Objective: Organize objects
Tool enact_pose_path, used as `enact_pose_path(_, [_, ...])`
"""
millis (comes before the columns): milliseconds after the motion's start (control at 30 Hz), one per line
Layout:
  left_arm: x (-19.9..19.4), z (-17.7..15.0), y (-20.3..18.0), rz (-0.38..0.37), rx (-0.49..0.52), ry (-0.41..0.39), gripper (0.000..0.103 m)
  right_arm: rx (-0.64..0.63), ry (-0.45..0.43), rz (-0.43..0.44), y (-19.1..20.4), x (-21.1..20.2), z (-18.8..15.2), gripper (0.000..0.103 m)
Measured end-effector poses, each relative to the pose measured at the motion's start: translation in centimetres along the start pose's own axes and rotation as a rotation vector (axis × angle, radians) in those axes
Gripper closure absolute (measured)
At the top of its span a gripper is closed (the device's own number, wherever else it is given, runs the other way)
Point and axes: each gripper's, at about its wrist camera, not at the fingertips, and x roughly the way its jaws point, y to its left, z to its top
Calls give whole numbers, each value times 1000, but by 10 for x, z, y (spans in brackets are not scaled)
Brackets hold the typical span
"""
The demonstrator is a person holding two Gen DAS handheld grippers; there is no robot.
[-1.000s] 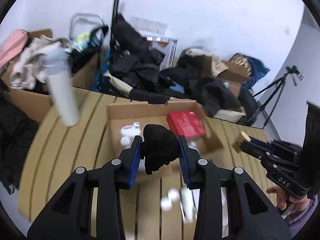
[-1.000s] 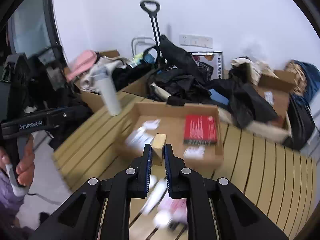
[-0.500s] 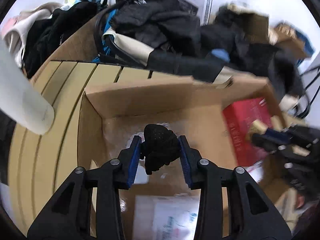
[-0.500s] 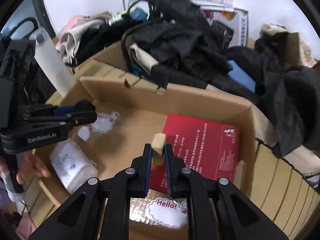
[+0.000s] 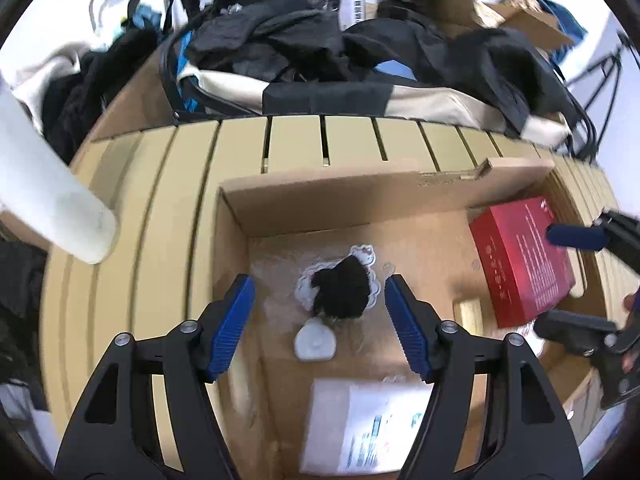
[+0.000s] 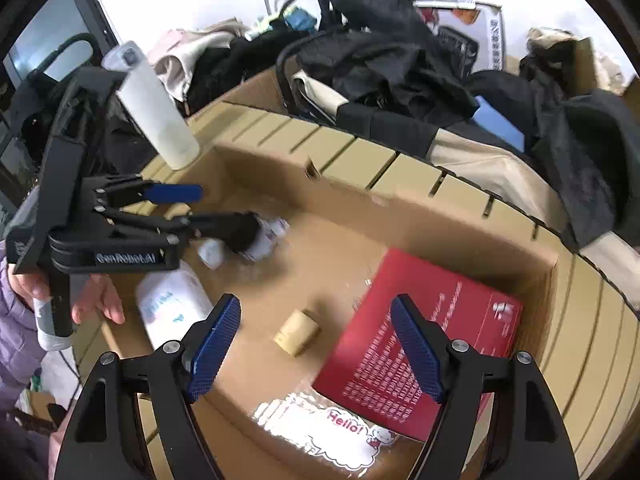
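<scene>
Left gripper (image 5: 320,320): angled steeply down into the cardboard box (image 5: 360,200); jaws just opened, apart, black cloth bundle (image 5: 342,294) lying loose between them on the box floor.
Right gripper (image 6: 316,344): tilted down, jaws just opened wide; cork (image 6: 297,332) free on the floor beside the red box (image 6: 420,344).
Room: bare floor mid-box; slatted tabletop (image 5: 296,140) beyond the far wall.
</scene>
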Motion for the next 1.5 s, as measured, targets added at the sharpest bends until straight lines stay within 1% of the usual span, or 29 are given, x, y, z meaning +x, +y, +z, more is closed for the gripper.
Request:
enact_pose_path(67, [-20,-11,-5,-13,22,-9,39,-16,-23,-39,13,-16,-9,22])
enact_pose_path(133, [-44,-23,-8,-7,45,-38,38,-1,-48,-71,20,-31,-15,22])
enact_pose_path(167, [-62,-31,-9,3,56,-64,36,20,-59,-83,25,-43,-19,22])
enact_pose_path(200, [-80,-42,-9,13,56,-90,31,34,-71,-89,31,-54,-24,22])
enact_pose_path(233, [-90,-48,-8,20,52,-104,29,41,-86,-99,39,-66,-29,22])
enact_pose_path(267, [-109,-60,-8,29,44,-127,28,56,-98,-125,49,-81,-36,22])
enact_pose_path(300, [-123,-70,-8,35,35,-140,24,76,-101,-158,58,-93,-43,22])
enact_pose_path(333, [-139,-83,-8,46,19,-149,23,96,-96,-191,67,-104,-51,22])
enact_pose_path(367, [-157,-100,-8,55,1,-159,18,114,-88,-230,78,-117,-62,22])
enact_pose_path(400, [-170,-113,-9,54,-7,-170,14,121,-86,-256,89,-129,-74,22])
enact_pose_path(433, [-189,-135,-12,52,-7,-191,14,128,-88,-273,99,-141,-86,22])
enact_pose_path(500, [-218,-171,-20,39,27,-225,13,146,-105,-286,123,-168,-116,22])
enact_pose_path(567, [-242,-205,-28,56,26,-246,11,158,-129,-300,144,-191,-146,22])
enact_pose_path(600, [-256,-227,-31,67,16,-259,4,156,-146,-308,156,-203,-162,22])
enact_pose_path(633, [-269,-248,-33,71,1,-270,0,150,-163,-314,170,-214,-179,22])
enact_pose_path(700, [-288,-283,-35,57,-35,-296,0,131,-185,-304,196,-232,-213,22])
enact_pose_path(733, [-299,-310,-38,42,-41,-312,0,113,-191,-302,210,-240,-231,22])
enact_pose_path(767, [-303,-323,-39,44,-30,-318,0,101,-219,-312,226,-249,-254,22])
enact_pose_path(833, [-309,-344,-43,67,-20,-316,0,118,-261,-289,242,-258,-280,22])
enact_pose_path(900, [-310,-351,-44,27,1,-274,0,133,-275,-218,255,-257,-298,22])
enact_pose_path(933, [-310,-350,-43,10,-1,-263,0,127,-265,-210,261,-255,-302,22])
enact_pose_path(1000, [-311,-346,-39,0,-35,-269,0,100,-258,-233,273,-250,-303,22])
enact_pose_path(1033, [-312,-348,-38,-4,-48,-271,0,93,-262,-231,276,-249,-303,22])
enact_pose_path(1100, [-311,-346,-35,-37,-72,-259,0,105,-267,-213,277,-248,-303,22])
enact_pose_path(1200, [-309,-350,-34,-47,-81,-252,0,144,-279,-206,270,-249,-306,22])
enact_pose_path(1300, [-302,-346,-35,-48,-79,-251,0,194,-298,-212,257,-251,-309,22])
enact_pose_path(1400, [-290,-334,-39,-53,-54,-288,0,234,-292,-242,241,-247,-310,22])
enact_pose_path(1433, [-280,-325,-42,-69,-30,-301,0,245,-287,-253,234,-243,-309,22])
enact_pose_path(1500, [-251,-304,-47,-116,25,-280,2,250,-283,-258,224,-236,-304,22])
